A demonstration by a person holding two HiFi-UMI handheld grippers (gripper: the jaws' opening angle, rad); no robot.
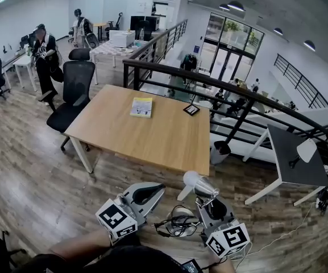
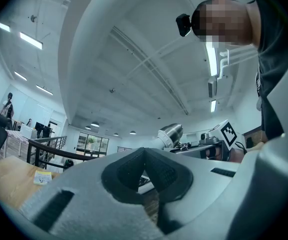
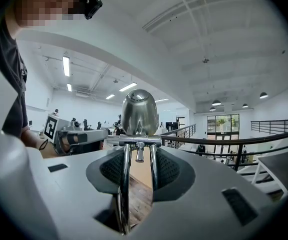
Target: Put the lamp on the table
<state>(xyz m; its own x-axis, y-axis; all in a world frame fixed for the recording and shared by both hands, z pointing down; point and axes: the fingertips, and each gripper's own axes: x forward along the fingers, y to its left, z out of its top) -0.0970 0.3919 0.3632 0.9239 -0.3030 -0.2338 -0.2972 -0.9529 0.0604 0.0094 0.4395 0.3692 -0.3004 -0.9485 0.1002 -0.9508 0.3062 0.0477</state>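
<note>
Right gripper view shows me the lamp (image 3: 140,111) in my right gripper (image 3: 140,168). The jaws stand about half apart and their dark pads press on the lamp's two chrome rods (image 3: 125,184) from either side. The polished shade sits just above and beyond the jaw tips. From the head view, the lamp (image 1: 198,183) is not on the table (image 1: 152,131). It hangs over the wooden floor just off the table's near right corner, with the shade pointing towards the table edge.

I cannot see the lamp's base. The gripper's grey body cuts off the rods low in the right gripper view, and in the head view the right gripper (image 1: 212,205) covers what is below the shade. A tangle of cables (image 1: 178,223) lies on the floor on the near side of the table, and I cannot tell whether any of it belongs to the lamp.

The right gripper points roughly level at the table. My left gripper (image 2: 144,165) has its jaws closed tip to tip with nothing between them. It is tilted a little upward, so its view is mostly ceiling. In the head view the left gripper (image 1: 146,193) is beside the right one, off the table's near edge.
</note>
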